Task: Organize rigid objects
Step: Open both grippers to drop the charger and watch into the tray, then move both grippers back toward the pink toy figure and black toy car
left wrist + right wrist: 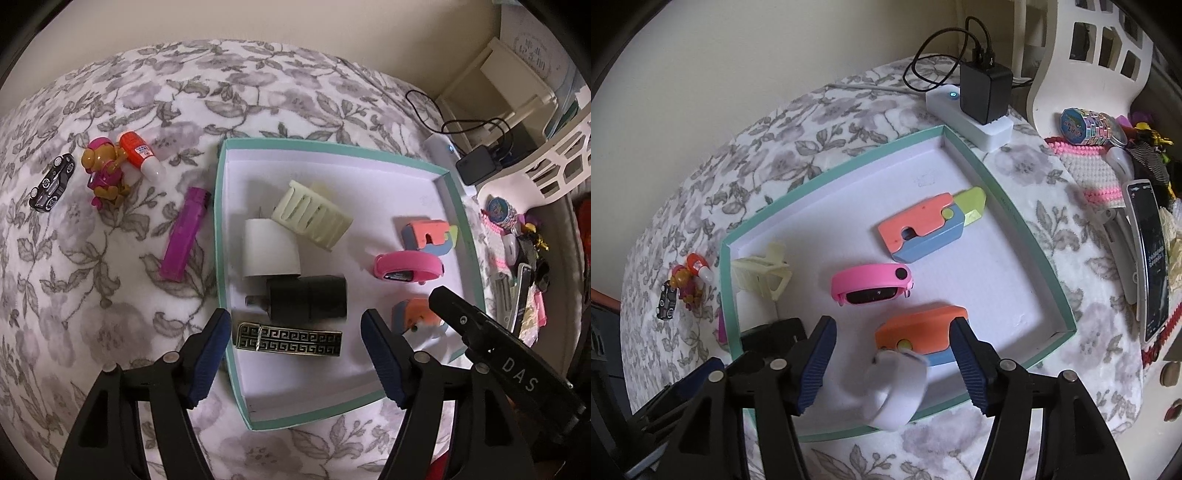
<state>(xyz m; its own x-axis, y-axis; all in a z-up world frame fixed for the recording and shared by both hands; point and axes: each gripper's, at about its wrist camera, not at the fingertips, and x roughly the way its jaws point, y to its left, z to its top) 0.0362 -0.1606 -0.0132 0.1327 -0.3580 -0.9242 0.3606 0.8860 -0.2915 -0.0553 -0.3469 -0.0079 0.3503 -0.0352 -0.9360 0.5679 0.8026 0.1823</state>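
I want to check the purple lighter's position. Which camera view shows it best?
The left wrist view: the purple lighter lies in full on the floral cloth, just left of the tray. The right wrist view shows only a sliver behind the tray's edge.

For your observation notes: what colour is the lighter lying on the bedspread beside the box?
Purple: the lighter shows best in the left wrist view.

A floral-covered bed [110,295] bears a teal box [236,369], purple lighter [183,236], toy car [51,182] and figurine [105,170].
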